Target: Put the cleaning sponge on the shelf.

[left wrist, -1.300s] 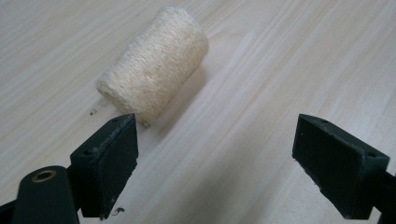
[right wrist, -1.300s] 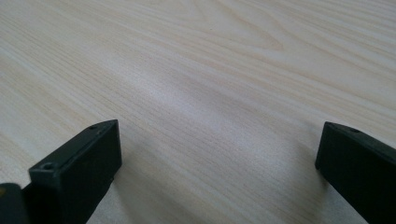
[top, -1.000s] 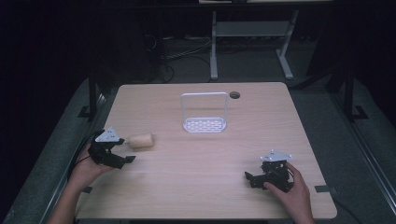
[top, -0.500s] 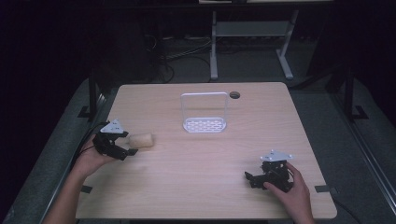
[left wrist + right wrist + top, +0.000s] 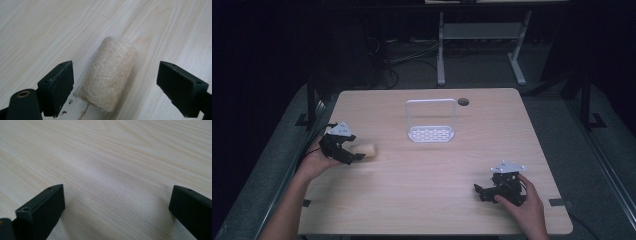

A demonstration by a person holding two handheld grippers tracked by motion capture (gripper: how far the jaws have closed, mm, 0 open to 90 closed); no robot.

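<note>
While the left gripper (image 5: 354, 151) sits near the tabletop's left edge, about midway front to back, its jaws are spread wide w/ a loofah roll (image 5: 364, 150) lying between them. From the left gripper view the loofah roll (image 5: 110, 75) is a pale, fibrous cylinder on its side on the wood; the left gripper (image 5: 120, 85) straddles its near end, w/ a gap showing between the roll and each pad, wider on the right in that view, so nothing is pinched. Some crumbs lie on the tabletop (image 5: 50, 30) by the roll's near end. High view: the person's left hand (image 5: 314, 162) grips that tool from the left edge, forearm coming in from the front-left corner. Right gripper (image 5: 482, 192) rests low near the front-right corner of the tabletop (image 5: 422, 190), held by the right hand (image 5: 519, 205), pointing toward the left edge. Right gripper view: the right gripper (image 5: 116, 206) has its jaws spread apart w/ bare wood grain between them. A white wire rack (image 5: 431, 122) w/ a perforated base stands upright toward the back edge, approx. centred, well apart from both tools. A small dark round grommet (image 5: 463, 102) sits just beside the rack's right, nearer the back edge.
</note>
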